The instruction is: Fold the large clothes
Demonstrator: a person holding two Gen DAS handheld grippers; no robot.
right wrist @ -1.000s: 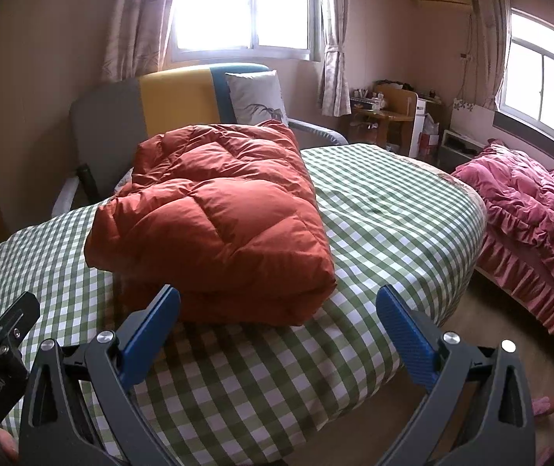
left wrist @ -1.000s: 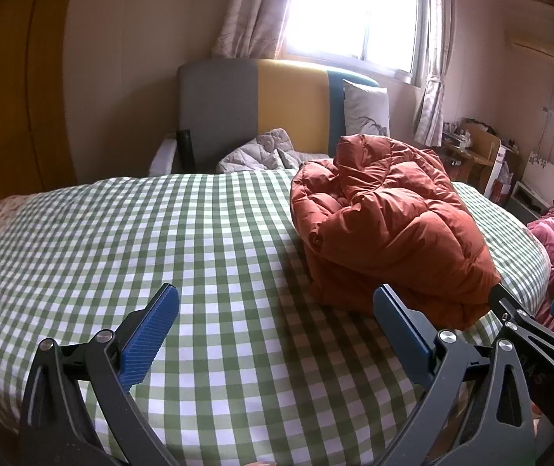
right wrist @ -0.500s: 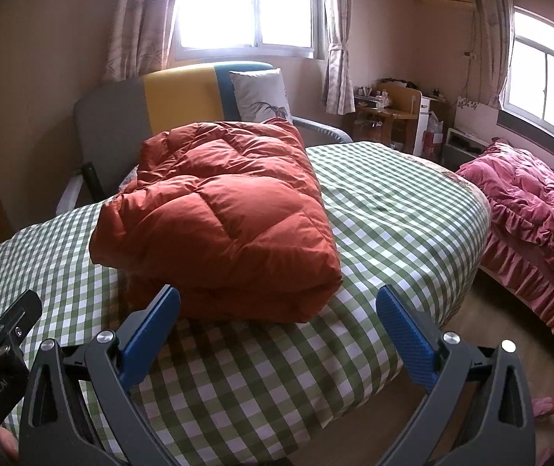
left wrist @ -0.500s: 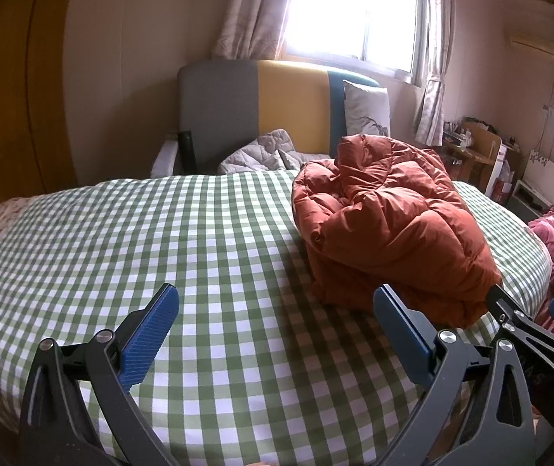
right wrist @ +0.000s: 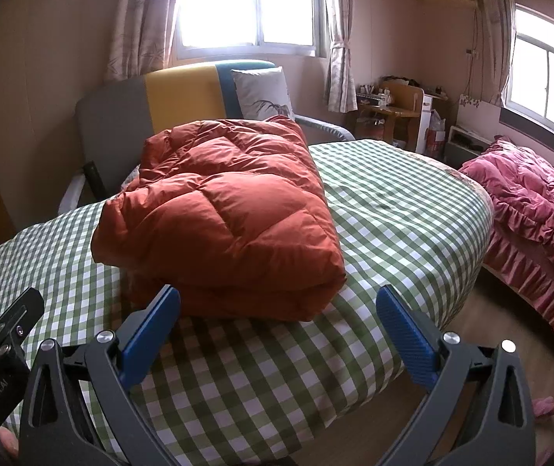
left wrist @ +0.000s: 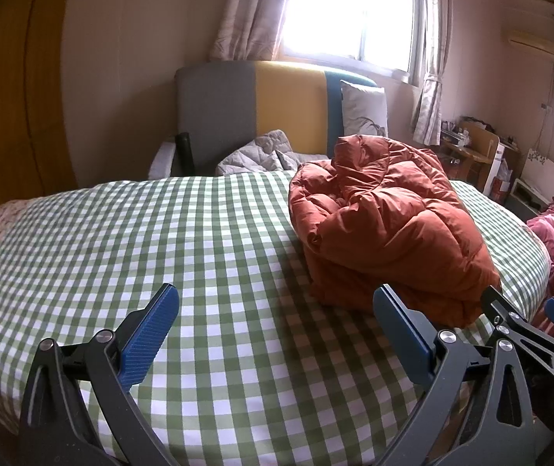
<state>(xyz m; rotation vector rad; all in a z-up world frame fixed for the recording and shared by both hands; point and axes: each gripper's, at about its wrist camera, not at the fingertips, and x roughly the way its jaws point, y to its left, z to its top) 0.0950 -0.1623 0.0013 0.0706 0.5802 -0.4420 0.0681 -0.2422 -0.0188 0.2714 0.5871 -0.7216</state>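
A rust-orange padded jacket (left wrist: 385, 229) (right wrist: 222, 213) lies folded into a thick bundle on the green-and-white checked bed (left wrist: 160, 233) (right wrist: 385, 202). My left gripper (left wrist: 277, 322) hovers open over the checked cover, with the bundle ahead and to its right. My right gripper (right wrist: 277, 322) is open too, just short of the bundle's near edge. Neither holds anything. The right gripper's frame shows at the lower right of the left wrist view.
A grey, yellow and teal armchair (left wrist: 253, 112) with a white cushion (left wrist: 364, 110) stands behind the bed, a grey quilted garment (left wrist: 261, 155) on its seat. A pink ruffled bed (right wrist: 540, 209) lies to the right across a strip of wooden floor (right wrist: 490, 330). A cluttered desk (right wrist: 397, 112) stands by the window.
Both grippers have drawn back a little and tilted; the jacket sits slightly farther off in both views. The bundle itself has not moved, and both grippers stay open.
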